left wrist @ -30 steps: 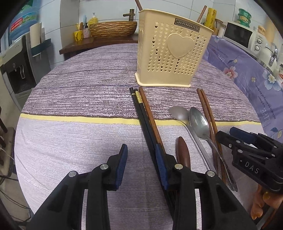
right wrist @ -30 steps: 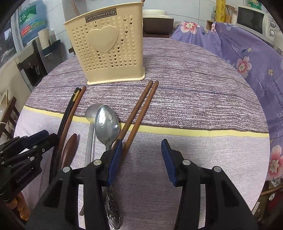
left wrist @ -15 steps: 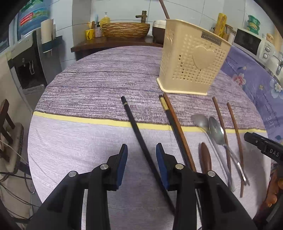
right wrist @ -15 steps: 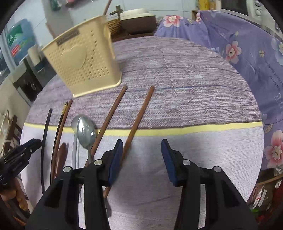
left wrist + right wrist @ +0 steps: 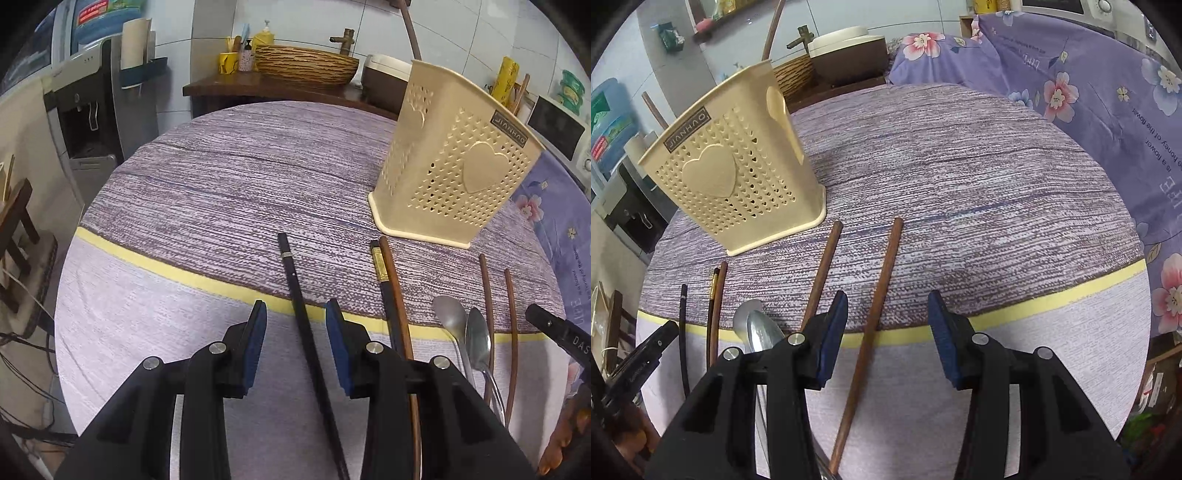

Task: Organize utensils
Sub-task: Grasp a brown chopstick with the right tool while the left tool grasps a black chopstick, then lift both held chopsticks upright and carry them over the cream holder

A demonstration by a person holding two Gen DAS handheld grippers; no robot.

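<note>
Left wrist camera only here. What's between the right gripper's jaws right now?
Observer: One brown chopstick lies on the table between the right gripper's open pads, touching neither.
Operator: And where's its twin?
Observer: The second brown chopstick lies apart from it, nearer the spoons, with its near end hidden behind one of that gripper's fingers.

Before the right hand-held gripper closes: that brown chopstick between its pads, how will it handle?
The brown chopstick looks straight, thin and wooden, so probably stiff and light. It looks round, so a one-sided nudge from the right hand-held gripper, whose pads stand clear of it, may roll it on the tablecloth. Lying flat, it gives little height to pinch.
</note>
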